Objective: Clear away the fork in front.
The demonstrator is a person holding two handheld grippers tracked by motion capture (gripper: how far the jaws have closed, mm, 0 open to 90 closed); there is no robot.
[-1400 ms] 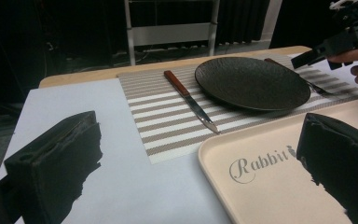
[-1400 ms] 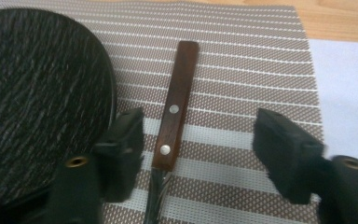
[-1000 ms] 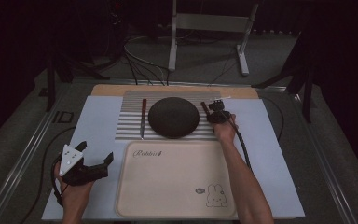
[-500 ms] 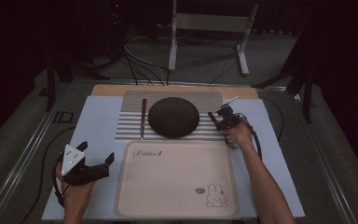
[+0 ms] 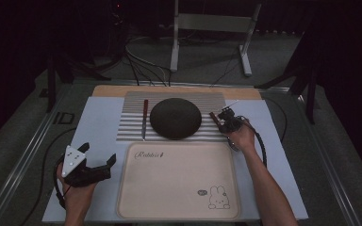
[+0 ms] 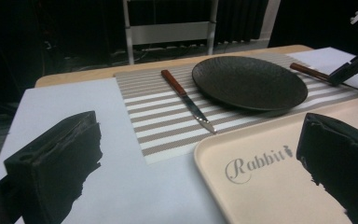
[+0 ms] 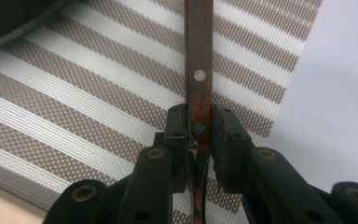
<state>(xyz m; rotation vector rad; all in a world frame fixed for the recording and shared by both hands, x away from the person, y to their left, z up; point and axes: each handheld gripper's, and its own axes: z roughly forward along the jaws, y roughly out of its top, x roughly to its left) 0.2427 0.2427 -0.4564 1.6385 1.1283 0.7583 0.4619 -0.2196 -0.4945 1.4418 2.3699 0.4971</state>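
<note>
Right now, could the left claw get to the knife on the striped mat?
Probably yes. The left claw stands open and empty at the tray's near left corner, and the knife lies left of the plate with only bare mat between. The right claw is busy across the plate.

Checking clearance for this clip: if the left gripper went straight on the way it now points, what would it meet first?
Probably the beige tray's near corner, ahead between the open left gripper's jaws. Past it lie the knife and dark plate. Depth is unclear; it might slide over the rim.
</note>
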